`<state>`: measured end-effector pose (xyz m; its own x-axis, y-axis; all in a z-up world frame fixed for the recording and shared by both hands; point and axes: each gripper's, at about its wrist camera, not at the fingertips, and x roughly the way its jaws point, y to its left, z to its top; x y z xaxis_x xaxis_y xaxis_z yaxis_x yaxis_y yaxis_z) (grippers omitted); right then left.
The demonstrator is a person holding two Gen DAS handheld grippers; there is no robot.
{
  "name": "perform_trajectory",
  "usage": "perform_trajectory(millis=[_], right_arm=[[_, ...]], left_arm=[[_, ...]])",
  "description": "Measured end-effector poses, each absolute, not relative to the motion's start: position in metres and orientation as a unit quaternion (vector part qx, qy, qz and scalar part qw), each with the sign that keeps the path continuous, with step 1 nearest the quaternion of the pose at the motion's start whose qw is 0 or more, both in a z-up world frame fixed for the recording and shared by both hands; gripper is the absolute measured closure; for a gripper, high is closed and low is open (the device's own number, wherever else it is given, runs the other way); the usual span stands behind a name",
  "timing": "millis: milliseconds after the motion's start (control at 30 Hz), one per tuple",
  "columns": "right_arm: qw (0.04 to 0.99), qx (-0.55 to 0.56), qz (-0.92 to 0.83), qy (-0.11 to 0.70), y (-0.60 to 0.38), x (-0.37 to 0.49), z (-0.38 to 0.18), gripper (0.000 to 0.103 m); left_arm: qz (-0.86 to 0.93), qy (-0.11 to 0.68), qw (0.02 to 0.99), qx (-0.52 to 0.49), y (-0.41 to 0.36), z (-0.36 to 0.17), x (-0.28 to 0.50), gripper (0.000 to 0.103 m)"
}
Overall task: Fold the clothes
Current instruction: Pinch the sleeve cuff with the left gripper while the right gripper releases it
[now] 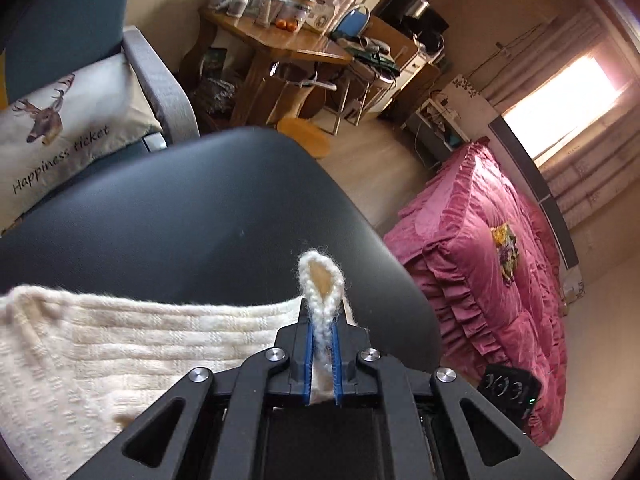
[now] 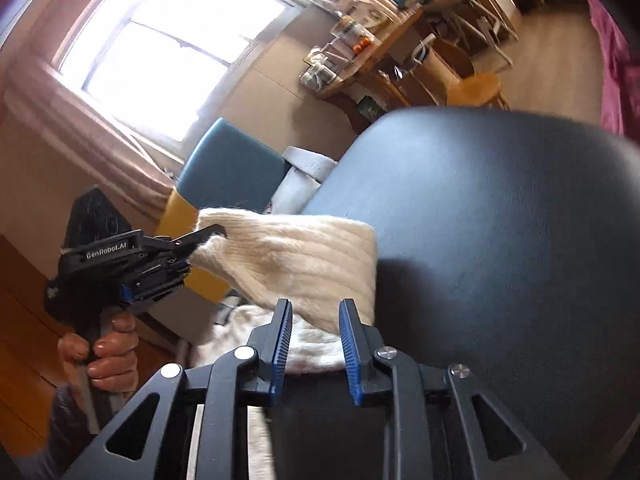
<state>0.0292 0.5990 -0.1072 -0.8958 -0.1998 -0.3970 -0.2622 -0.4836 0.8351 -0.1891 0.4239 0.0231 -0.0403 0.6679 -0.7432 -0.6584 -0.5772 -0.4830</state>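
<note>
Dark blue-black leatherette worktop [image 2: 500, 240], a rounded padded surface, fills most of both views. Pink ruffled bed [image 1: 492, 280] sits off to the side, well apart. Blue armchair [image 2: 232, 160] with a deer-print cushion [image 1: 60, 128] is behind the worktop; wooden side table [image 1: 280, 40] further back holds jars and a couple of oranges, contents too small to tell.

Cream knit sweater [image 2: 304, 256] lies at the near edge of the worktop, partly draped over it, with a lifted part stretched sideways between the two tools. Its long axis runs left to right across the right wrist view.

Left tool [image 1: 322, 344] is pressed together, pinching a fold of the sweater's edge; a small loop of knit pokes up past the tips. In the right wrist view the left hand [image 2: 108, 348] grips that tool's handle, holding the sweater's left end up off the surface.

Right tool [image 2: 314, 344] is spread, blue pads either side of the sweater's near edge, fabric between them but not clamped. My read: the right tool is nearer the free corner and needs to close there before the sweater can be folded onto the worktop. Risk: loose knit slipping from a shallow pinch.
</note>
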Motion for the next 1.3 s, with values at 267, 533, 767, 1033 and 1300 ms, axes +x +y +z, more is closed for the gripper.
perform_trajectory(millis=[267, 533, 767, 1033, 1300], right_arm=[[-0.092, -0.163, 0.67, 0.718, 0.572, 0.013, -0.162, 0.049], [-0.129, -0.134, 0.555, 0.811, 0.521, -0.04, -0.192, 0.026], [-0.132, -0.108, 0.501, 0.849, 0.488, -0.089, -0.209, 0.018], [-0.138, -0.127, 0.476, 0.859, 0.445, -0.14, -0.217, 0.018], [-0.105, -0.148, 0.515, 0.838, 0.438, -0.159, -0.217, 0.018]], left_arm=[[0.771, -0.031, 0.432, -0.466, 0.354, 0.087, -0.222, 0.096], [0.806, -0.056, 0.412, -0.421, 0.287, 0.129, -0.228, 0.096], [0.828, -0.095, 0.398, -0.383, 0.218, 0.165, -0.235, 0.095], [0.845, -0.125, 0.379, -0.356, 0.154, 0.185, -0.244, 0.095], [0.855, -0.151, 0.345, -0.357, 0.092, 0.167, -0.256, 0.095]])
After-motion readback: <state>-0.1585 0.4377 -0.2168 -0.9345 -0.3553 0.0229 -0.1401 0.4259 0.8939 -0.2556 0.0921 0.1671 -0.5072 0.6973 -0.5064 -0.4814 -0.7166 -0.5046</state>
